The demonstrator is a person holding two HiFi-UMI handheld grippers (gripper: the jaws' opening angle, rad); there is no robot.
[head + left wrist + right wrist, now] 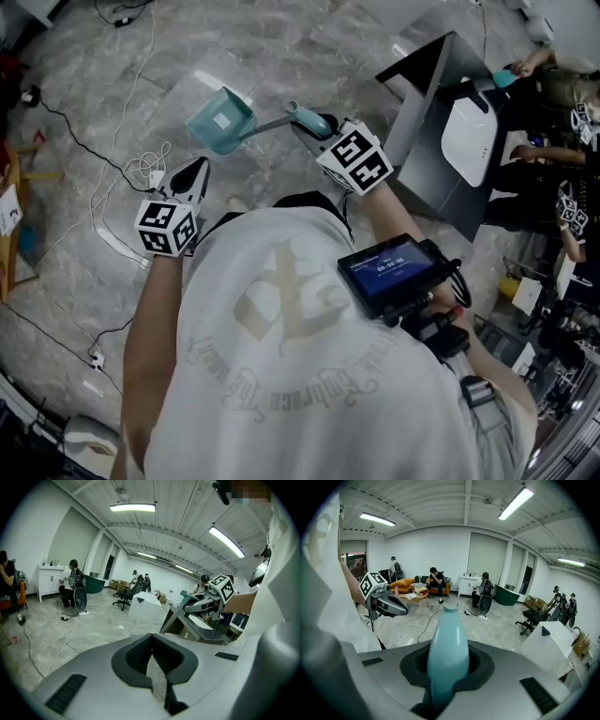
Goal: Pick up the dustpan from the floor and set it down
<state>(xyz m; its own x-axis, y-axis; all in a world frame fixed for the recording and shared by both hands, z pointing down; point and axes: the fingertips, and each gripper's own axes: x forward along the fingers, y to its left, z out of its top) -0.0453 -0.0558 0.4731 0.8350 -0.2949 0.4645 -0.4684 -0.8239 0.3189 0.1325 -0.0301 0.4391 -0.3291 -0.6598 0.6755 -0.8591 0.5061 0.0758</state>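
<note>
Dustpan [221, 119] up at the frame's upper centre, over the floor [281, 47], its handle running right into the jaws of the right gripper [307, 124]. Left gripper [195, 173] lower left of it, apart. Cables [150, 171] on the floor, left; table [417, 122] upper right.

Large white workroom under strip lights [132, 508].
Grey marbled floor [281, 56] strewn with cables [155, 169]; white walls [426, 550] and a ribbed ceiling [178, 522]; a white cabinet [48, 581] by the wall, a black office chair [123, 597], an orange sofa [404, 583] at the far end.
</note>
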